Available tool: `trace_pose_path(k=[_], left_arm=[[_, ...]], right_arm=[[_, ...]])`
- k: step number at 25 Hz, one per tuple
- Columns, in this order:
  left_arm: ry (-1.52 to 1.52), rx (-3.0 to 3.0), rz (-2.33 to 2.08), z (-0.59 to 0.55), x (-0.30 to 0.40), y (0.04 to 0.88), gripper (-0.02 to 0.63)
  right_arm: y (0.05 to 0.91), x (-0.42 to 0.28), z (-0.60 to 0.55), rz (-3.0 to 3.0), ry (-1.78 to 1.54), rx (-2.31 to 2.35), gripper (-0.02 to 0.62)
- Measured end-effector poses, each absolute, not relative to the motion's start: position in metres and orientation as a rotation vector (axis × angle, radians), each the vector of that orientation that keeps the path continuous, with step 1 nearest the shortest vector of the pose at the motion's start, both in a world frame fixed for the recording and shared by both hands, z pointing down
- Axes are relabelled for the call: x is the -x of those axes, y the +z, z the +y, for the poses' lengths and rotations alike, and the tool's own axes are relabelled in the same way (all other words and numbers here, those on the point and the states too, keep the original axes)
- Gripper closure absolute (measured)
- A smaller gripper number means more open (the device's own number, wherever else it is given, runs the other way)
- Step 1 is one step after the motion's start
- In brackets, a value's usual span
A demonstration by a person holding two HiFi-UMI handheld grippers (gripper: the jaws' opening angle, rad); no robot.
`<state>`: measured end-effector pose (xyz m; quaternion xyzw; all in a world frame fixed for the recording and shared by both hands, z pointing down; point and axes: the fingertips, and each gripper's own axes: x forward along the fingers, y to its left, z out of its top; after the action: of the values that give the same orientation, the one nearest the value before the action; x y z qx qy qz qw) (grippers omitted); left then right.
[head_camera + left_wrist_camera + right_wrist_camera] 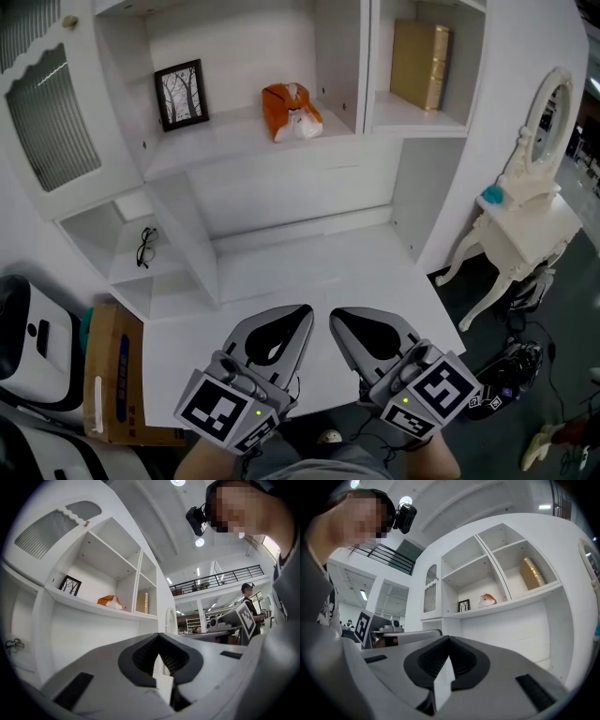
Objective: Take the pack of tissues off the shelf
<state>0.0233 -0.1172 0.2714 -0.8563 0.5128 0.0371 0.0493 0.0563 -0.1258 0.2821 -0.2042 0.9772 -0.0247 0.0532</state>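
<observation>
The pack of tissues (292, 112) is orange and white and lies on the white shelf (234, 141), to the right of a framed picture (182, 94). It shows small in the left gripper view (108, 601) and in the right gripper view (488, 599). My left gripper (302, 311) and right gripper (339, 315) are side by side low over the white desk surface (309, 267), well short of the shelf. Both have their jaws together with nothing between them, as the left gripper (158, 636) and right gripper (449, 638) views also show.
A gold box (419, 64) stands in the right compartment. Glasses (146, 246) lie in a low left cubby. A white dressing table with an oval mirror (525, 202) stands at the right, and a cardboard box (114, 375) at the left. People stand in the background of the gripper views.
</observation>
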Motion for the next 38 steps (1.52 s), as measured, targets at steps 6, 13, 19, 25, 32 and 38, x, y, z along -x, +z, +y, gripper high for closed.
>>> trace_pose_path(k=[6,13,19,25,32,38], left_arm=[[0.121,2.609,1.549,-0.125,-0.016,0.269,0.568],[0.123,2.634,1.482,-0.14,-0.001,0.261,0.568],[0.124,2.656,1.44,-0.154,0.02,0.254,0.568],[0.118,2.694,1.404,-0.17,0.037,0.255,0.568],[0.132,2.732,1.365,-0.187,0.053,0.257,0.568],[0.15,2.758,1.359,-0.199,0.067,0.261,0.568]], right_arm=[[0.278,-0.049,-0.136,2.963,-0.07,0.642,0.591],[0.267,-0.036,-0.154,2.936,-0.064,0.732,0.591],[0.257,-0.016,-0.169,2.927,-0.042,0.799,0.591],[0.252,0.001,-0.187,2.919,-0.043,0.871,0.591],[0.24,0.01,-0.212,2.898,-0.035,0.975,0.577],[0.224,0.019,-0.234,2.903,0.026,1.039,0.558]])
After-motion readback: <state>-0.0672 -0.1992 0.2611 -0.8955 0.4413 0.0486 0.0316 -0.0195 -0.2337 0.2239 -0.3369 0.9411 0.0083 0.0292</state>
